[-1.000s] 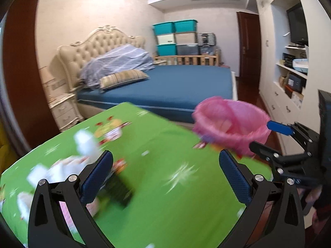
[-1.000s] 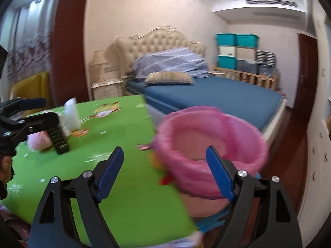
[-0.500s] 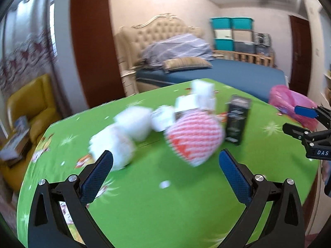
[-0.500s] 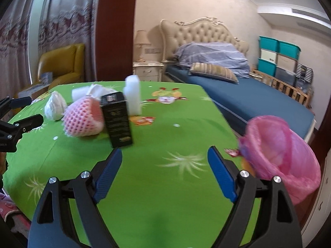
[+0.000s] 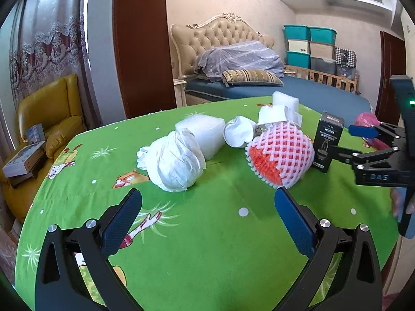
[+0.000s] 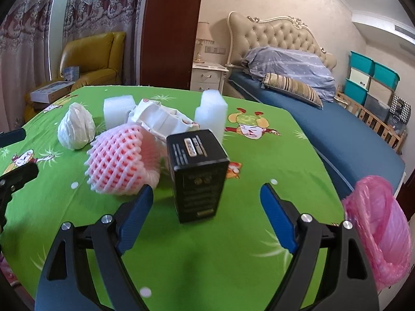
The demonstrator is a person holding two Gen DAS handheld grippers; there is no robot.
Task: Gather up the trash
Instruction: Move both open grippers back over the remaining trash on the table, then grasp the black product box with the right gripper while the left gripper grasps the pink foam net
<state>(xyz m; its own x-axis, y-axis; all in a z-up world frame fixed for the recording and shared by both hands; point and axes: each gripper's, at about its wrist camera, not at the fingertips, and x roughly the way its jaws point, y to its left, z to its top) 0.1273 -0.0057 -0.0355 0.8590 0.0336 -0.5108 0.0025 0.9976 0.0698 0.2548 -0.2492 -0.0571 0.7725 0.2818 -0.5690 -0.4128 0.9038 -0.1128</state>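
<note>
I hold my left gripper [image 5: 207, 217] low over the green cartoon-print tablecloth [image 5: 207, 259], its two blue-padded fingers spread wide with nothing between them. Ahead of it the trash sits in a loose cluster. Nearest on the left is a crumpled white plastic bag tied into a ball [image 5: 172, 162], and just behind it, touching, a white foam block [image 5: 205, 134]. To the right lies a pink-and-white foam fruit net with something orange-red inside [image 5: 281, 156]; its lower edge comes close to my right-hand fingertip. Behind the net are a crumpled white paper cup [image 5: 238, 134] and torn white cardboard packaging [image 5: 275, 115], with a second white foam block standing upright [image 5: 285, 101] at the back.

My right gripper [image 6: 206, 215] is released too, fingers well apart and gripping nothing. The small black cardboard box with printed labels [image 6: 198, 173] stands upright just ahead of the gap, roughly centred between the pads, but neither pad touches it. The fruit net is just beside the box on its left, and the left pad's tip sits in front of the net's lower edge; I can't quite tell whether it brushes it.

The pink plastic bin liner over a waste bin [image 6: 381, 230] hangs off the table's right edge, mouth open, well apart from the cluster. Its contents are not clear from here.
</note>
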